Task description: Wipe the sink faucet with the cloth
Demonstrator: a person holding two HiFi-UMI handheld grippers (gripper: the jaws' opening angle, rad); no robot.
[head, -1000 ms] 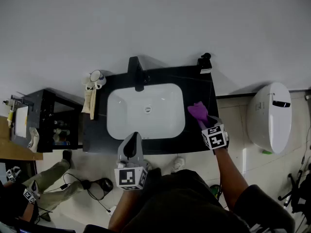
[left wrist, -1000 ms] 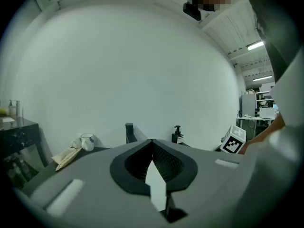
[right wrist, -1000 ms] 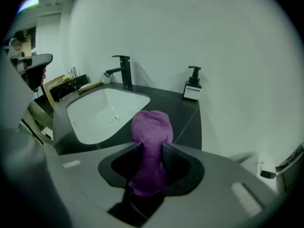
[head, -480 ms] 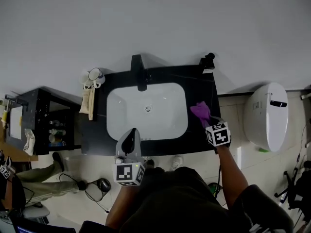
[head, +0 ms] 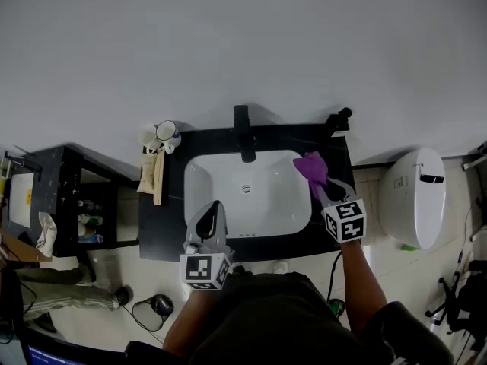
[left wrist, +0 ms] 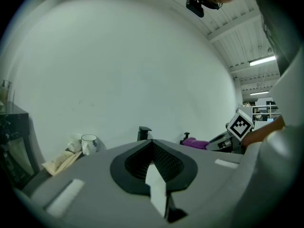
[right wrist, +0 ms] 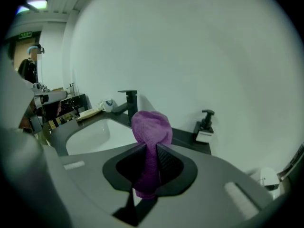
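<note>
A black faucet stands at the back edge of the white sink, set in a black counter. My right gripper is shut on a purple cloth, held above the sink's right rim. In the right gripper view the cloth bulges out from between the jaws, with the faucet beyond it to the left. My left gripper hovers over the sink's front edge, jaws together and holding nothing. In the left gripper view the faucet stands far ahead.
A black soap dispenser stands at the counter's back right corner. Two cups and a beige cloth lie at the counter's left. A black shelf stands left, a white toilet right. A person's legs show at lower left.
My right gripper has carried the purple cloth up and back along the sink's right rim, nearer the faucet. The head view has shifted, so the sink sits further right. The left gripper stays put.
</note>
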